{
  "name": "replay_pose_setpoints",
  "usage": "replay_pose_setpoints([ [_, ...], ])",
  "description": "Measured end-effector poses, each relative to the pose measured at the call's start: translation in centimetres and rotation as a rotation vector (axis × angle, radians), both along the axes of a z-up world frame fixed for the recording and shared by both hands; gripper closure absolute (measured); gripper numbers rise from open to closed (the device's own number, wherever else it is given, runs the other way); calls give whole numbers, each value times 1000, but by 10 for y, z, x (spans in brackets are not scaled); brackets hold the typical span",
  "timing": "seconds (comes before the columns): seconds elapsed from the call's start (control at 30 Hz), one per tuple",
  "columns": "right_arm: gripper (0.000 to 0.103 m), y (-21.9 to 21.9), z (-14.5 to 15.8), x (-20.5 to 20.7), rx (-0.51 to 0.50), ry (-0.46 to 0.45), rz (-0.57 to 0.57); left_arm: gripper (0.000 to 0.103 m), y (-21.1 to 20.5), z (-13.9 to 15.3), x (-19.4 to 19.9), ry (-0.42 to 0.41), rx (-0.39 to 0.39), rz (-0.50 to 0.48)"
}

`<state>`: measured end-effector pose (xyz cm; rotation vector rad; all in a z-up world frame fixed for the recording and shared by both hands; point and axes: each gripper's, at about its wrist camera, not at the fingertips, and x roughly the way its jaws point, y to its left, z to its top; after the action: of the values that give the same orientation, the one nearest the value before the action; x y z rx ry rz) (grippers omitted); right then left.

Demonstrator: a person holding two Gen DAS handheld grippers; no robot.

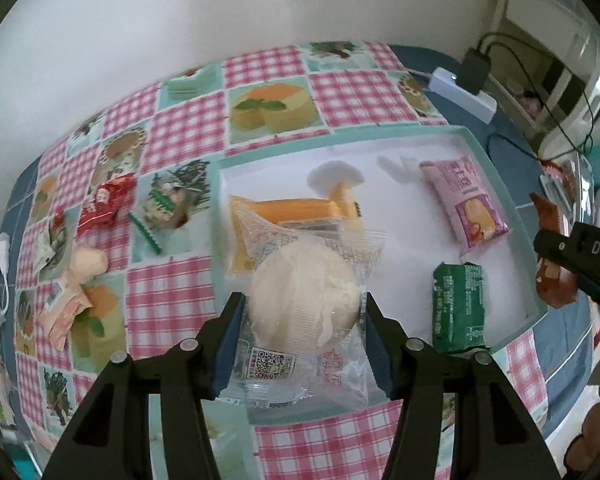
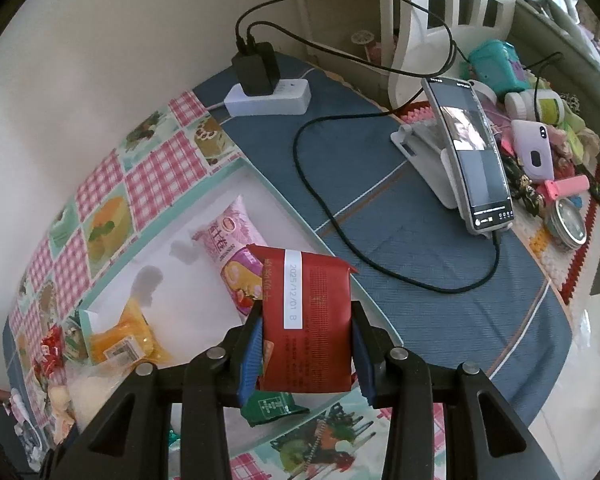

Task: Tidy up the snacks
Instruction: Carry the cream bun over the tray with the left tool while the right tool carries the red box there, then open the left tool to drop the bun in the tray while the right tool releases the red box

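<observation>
Left hand-held gripper [image 1: 302,320], jaws narrowed on a clear-wrapped pale bun [image 1: 304,292], holds it above the near edge of the tray [image 1: 496,184]; released here, the bun could land on the orange packet [image 1: 296,210] just beyond or tip over the rim. Right hand-held gripper [image 2: 306,344] clamps a red packet [image 2: 306,316] above the green packet [image 2: 274,408]; slick film may slip

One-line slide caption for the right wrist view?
Right tool shut on a red snack packet above the white tray holding pink and orange snacks.
</observation>
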<state>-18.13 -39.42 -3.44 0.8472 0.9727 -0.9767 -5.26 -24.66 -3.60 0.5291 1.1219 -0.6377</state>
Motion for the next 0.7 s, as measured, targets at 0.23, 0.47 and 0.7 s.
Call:
replay_pose_setpoints([
  [0.23,61,0,-7,2,25,22,8,45,-15,-16,-2,9,37,-17],
  [0.47,61,-3,-16,-5,46,59,-21,45,-18,-26,9,19,46,11],
  [0.7,61,-3,-25,-7,70,96,-28,45,-16,-30,15,29,32,19],
])
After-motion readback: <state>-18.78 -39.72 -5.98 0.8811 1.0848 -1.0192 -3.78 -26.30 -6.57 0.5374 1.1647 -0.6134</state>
